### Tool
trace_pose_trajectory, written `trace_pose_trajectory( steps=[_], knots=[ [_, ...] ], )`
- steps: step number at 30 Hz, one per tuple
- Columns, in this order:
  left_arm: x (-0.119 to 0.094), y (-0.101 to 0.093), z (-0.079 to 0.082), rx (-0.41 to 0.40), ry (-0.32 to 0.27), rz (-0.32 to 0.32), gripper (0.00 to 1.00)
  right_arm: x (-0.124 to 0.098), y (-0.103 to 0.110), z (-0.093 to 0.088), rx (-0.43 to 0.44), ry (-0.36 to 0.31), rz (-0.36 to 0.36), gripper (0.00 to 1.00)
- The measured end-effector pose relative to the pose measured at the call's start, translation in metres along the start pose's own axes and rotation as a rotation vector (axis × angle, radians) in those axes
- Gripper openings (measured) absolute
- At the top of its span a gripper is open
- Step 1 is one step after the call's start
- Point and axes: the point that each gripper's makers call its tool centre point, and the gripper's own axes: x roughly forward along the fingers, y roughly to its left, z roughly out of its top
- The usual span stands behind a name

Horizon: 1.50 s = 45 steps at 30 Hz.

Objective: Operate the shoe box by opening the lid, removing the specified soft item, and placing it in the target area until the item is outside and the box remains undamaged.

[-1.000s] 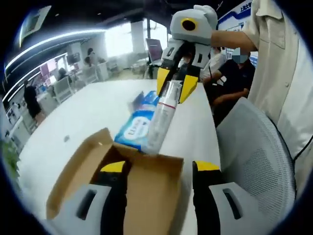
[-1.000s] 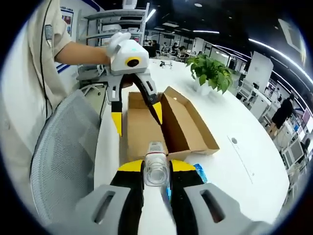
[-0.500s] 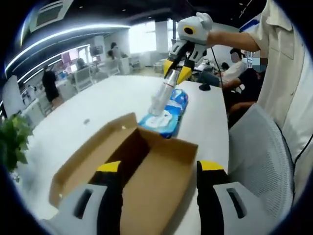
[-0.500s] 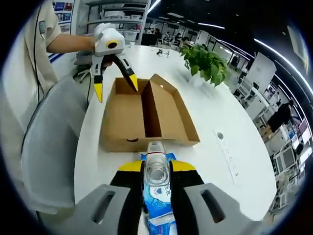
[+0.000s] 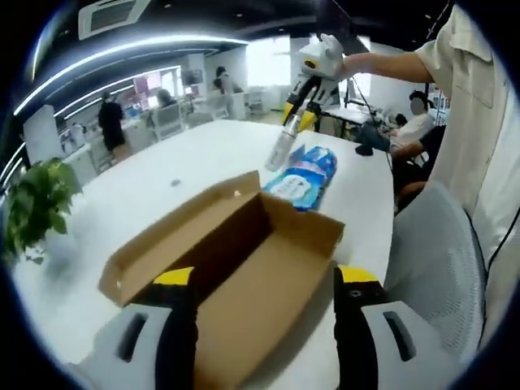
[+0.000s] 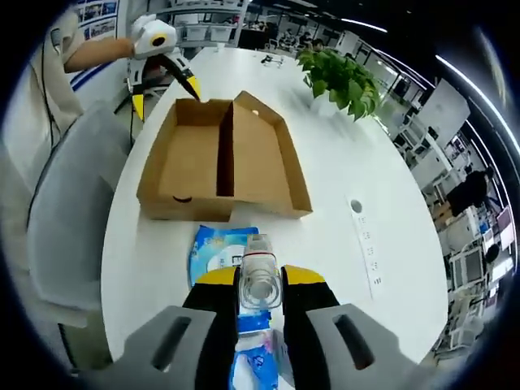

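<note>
Right gripper (image 6: 260, 280) clenched a clear bottle (image 6: 260, 280) above the wipes pack (image 6: 221, 252); open box (image 6: 219, 158) lay beyond. Left gripper (image 5: 264, 280) stood released, straddling the box's near end.

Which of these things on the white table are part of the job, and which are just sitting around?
Part of the job:
- open shoe box
- clear bottle, clamped in the right gripper
- left gripper, fingers apart by the box

Just lying about:
- blue wipes pack
- potted plant
- grey mesh chair
</note>
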Motion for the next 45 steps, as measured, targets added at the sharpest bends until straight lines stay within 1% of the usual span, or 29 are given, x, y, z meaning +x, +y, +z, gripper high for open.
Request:
trace_pose_trajectory(
  steps=[1,2,3,11,16,24,32,35,38,41,45],
  knots=[
    [-0.002,0.0,0.0,-0.005,-0.002,0.004,0.69,0.002,-0.003,-0.004,0.005,0.018,0.01,0.17],
    [-0.004,0.001,-0.001,-0.01,-0.001,0.013,0.7,0.003,-0.004,-0.005,0.003,0.022,0.01,0.17],
    [-0.005,0.002,-0.002,-0.014,-0.001,0.02,0.7,0.006,-0.008,-0.01,-0.001,0.045,0.018,0.17],
    [-0.019,0.011,-0.008,-0.056,-0.006,0.082,0.75,0.021,-0.02,-0.024,-0.018,0.125,0.052,0.17],
    [-0.029,0.018,-0.013,-0.088,-0.009,0.125,0.76,0.034,-0.029,-0.035,-0.039,0.201,0.08,0.17],
    [-0.042,0.023,-0.025,-0.123,-0.002,0.168,0.76,0.052,-0.036,-0.041,-0.057,0.262,0.114,0.17],
    [-0.052,0.026,-0.038,-0.166,0.001,0.206,0.75,0.064,-0.038,-0.048,-0.068,0.315,0.153,0.17],
    [-0.055,0.027,-0.042,-0.179,0.0,0.216,0.75,0.068,-0.035,-0.049,-0.057,0.328,0.179,0.17],
    [-0.057,0.027,-0.045,-0.191,0.001,0.225,0.74,0.071,-0.035,-0.051,-0.061,0.342,0.188,0.17],
    [-0.058,0.028,-0.048,-0.2,0.005,0.232,0.74,0.075,-0.035,-0.052,-0.061,0.345,0.192,0.17],
    [-0.059,0.028,-0.053,-0.213,0.013,0.238,0.74,0.076,-0.037,-0.047,-0.06,0.336,0.196,0.17]
  ],
)
